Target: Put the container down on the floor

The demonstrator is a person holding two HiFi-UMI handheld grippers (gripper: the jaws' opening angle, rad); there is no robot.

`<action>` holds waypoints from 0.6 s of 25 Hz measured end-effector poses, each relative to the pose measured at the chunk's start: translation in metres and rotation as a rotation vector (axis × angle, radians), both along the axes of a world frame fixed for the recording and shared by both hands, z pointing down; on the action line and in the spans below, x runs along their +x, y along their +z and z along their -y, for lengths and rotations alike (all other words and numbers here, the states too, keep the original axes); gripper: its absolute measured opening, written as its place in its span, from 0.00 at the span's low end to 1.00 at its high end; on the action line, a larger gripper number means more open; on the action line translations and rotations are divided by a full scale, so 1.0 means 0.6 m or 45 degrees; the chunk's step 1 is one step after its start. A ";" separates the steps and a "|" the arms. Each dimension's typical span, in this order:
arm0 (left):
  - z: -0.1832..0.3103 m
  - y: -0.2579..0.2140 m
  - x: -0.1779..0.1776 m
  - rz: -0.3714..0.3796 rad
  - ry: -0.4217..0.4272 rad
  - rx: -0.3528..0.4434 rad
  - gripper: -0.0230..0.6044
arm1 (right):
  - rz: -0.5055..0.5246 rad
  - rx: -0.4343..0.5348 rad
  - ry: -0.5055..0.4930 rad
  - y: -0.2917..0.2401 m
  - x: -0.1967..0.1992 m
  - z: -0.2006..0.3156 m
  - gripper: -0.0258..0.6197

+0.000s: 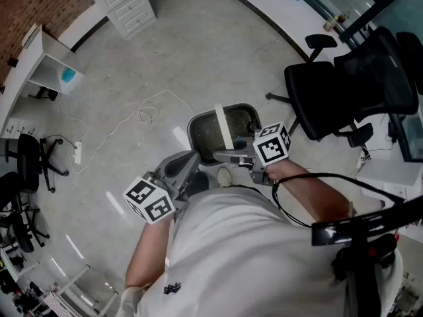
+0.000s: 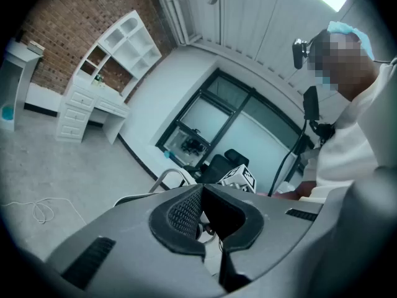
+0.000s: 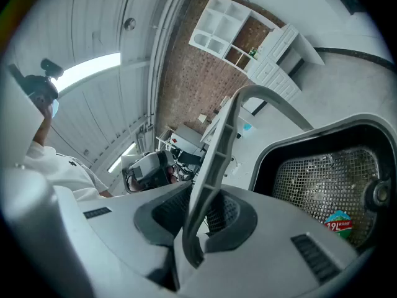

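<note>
In the head view a dark grey container (image 1: 198, 123) with a mesh liner and a pale bail handle (image 1: 222, 127) is below me over the floor; I cannot tell whether it touches the floor. My right gripper (image 1: 223, 156) is shut on that handle. In the right gripper view the handle (image 3: 217, 154) runs up between the jaws of the right gripper (image 3: 197, 219), and the container's mesh inside (image 3: 322, 179) lies to the right. My left gripper (image 1: 193, 157) hangs just left of the container, shut and empty. The left gripper (image 2: 203, 210) holds nothing in its own view.
A black office chair (image 1: 357, 84) stands right of the container. A white cable (image 1: 142, 114) and a power strip (image 1: 78, 152) lie on the floor to the left. A white drawer unit (image 1: 129, 5) and a white shelf unit (image 1: 46, 65) line the far side.
</note>
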State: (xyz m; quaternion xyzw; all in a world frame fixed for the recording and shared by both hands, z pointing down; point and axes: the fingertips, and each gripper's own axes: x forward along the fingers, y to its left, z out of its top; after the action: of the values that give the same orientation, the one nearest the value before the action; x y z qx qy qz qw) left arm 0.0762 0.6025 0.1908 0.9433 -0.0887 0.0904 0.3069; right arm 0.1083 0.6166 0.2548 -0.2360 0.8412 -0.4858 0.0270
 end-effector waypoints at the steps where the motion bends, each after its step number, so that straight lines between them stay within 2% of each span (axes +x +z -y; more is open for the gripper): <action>1: -0.007 0.000 0.002 0.004 0.002 0.001 0.05 | 0.004 -0.007 0.006 0.001 0.005 -0.008 0.10; 7: -0.012 -0.002 -0.006 0.007 -0.023 -0.001 0.05 | 0.005 -0.020 0.022 0.005 0.014 -0.019 0.10; 15: 0.042 0.022 0.009 0.010 -0.046 -0.027 0.05 | 0.029 -0.046 0.025 0.032 0.032 0.042 0.10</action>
State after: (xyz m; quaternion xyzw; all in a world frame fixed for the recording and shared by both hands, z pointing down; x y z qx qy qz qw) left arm 0.0818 0.5771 0.2038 0.9378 -0.1061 0.0896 0.3182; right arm 0.1272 0.5912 0.2737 -0.2392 0.8295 -0.5033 0.0371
